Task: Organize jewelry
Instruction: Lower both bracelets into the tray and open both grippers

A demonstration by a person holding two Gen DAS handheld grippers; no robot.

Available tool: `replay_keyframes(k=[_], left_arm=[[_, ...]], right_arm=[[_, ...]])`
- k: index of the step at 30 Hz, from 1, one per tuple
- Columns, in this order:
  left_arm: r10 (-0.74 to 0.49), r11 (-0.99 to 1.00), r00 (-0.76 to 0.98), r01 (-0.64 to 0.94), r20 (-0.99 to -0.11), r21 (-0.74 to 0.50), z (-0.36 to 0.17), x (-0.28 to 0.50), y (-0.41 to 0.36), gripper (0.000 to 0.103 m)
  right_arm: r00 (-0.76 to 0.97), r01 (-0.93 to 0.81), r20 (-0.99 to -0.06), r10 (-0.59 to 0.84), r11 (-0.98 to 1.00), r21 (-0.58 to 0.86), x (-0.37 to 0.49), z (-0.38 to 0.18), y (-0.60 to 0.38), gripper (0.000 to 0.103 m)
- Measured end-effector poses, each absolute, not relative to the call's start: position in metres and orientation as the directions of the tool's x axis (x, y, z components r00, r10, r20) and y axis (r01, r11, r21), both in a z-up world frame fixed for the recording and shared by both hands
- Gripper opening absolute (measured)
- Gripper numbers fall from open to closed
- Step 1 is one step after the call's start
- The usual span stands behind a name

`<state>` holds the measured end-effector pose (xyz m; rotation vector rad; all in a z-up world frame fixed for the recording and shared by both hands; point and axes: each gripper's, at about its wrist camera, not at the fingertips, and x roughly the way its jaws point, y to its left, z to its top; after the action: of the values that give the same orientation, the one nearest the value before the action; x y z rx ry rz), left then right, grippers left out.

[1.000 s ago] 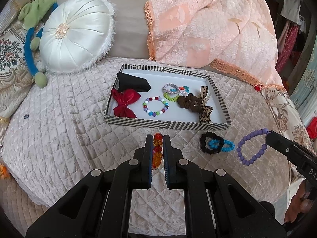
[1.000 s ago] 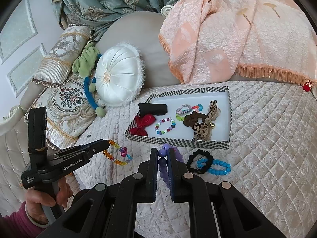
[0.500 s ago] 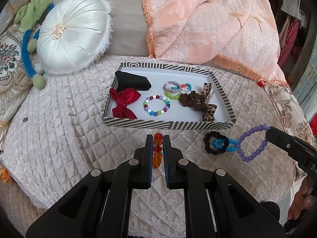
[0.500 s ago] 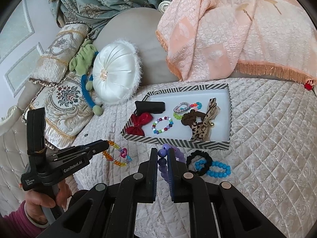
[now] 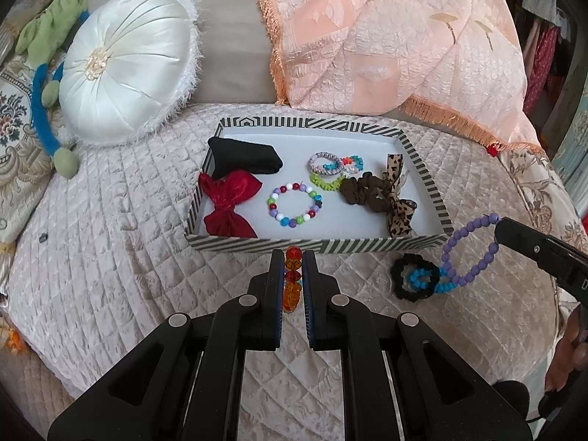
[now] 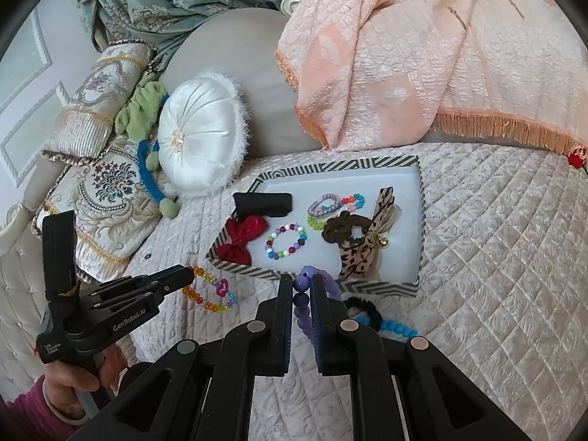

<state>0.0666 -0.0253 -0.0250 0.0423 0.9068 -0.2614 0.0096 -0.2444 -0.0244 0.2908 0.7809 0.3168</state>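
Observation:
My left gripper [image 5: 293, 257] is shut on an orange and red bead bracelet [image 5: 293, 279], held just in front of the striped tray's [image 5: 312, 247] near wall. In the right wrist view the same bracelet [image 6: 211, 292] hangs from the left gripper [image 6: 185, 275]. My right gripper [image 6: 302, 283] is shut on a purple bead bracelet [image 6: 301, 301], which hangs from it in the left wrist view [image 5: 468, 253]. The tray holds a red bow [image 5: 229, 202], a black pouch [image 5: 244, 158], a multicoloured bracelet [image 5: 296, 205], small bands [image 5: 332, 167] and a brown scrunchie [image 5: 362, 191].
A black scrunchie with a blue bead bracelet [image 5: 417, 281] lies on the quilted bed right of the tray. A white round pillow [image 5: 126, 73] sits at the back left, a peach blanket [image 5: 397, 44] at the back right. Patterned cushions [image 6: 99, 183] lie left.
Both grippers have moved closer to the tray with their bracelets still held. The purple bracelet has risen a little above the black scrunchie.

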Motion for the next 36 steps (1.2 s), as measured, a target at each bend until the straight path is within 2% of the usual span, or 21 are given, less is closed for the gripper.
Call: replay_keyframes(k=[12, 20, 25, 30, 36], left_arm=[[-0.23, 0.961, 0.573, 0.263, -0.786, -0.09, -0.017, 0.105, -0.043, 0.008], [-0.337, 0.933, 0.507, 0.289, -0.793, -0.212, -0.022, 0.146, -0.077, 0.008], [-0.398, 0.913, 0.443, 0.279, -0.803, -0.298, -0.042, 0.168, -0.096, 0.008], [-0.345, 0.934, 0.418, 0.238, -0.841, -0.265, -0.074, 0.177, -0.087, 0.008], [-0.294, 0.953, 0.407, 0.195, -0.865, -0.232, -0.1, 0.182, -0.066, 0.008]], right_arm=[[0.662, -0.152, -0.664, 0.349, 0.929, 0.337, 0.06, -0.022, -0.259, 0.009], [0.658, -0.153, -0.674, 0.335, 0.936, 0.316, 0.119, -0.017, -0.262, 0.009], [0.633, -0.14, -0.696, 0.339, 0.934, 0.327, 0.168, -0.032, -0.261, 0.009], [0.598, -0.118, -0.735, 0.321, 0.942, 0.315, 0.214, -0.064, -0.258, 0.009], [0.567, -0.037, -0.796, 0.211, 0.972, 0.231, 0.237, -0.098, -0.276, 0.009]])
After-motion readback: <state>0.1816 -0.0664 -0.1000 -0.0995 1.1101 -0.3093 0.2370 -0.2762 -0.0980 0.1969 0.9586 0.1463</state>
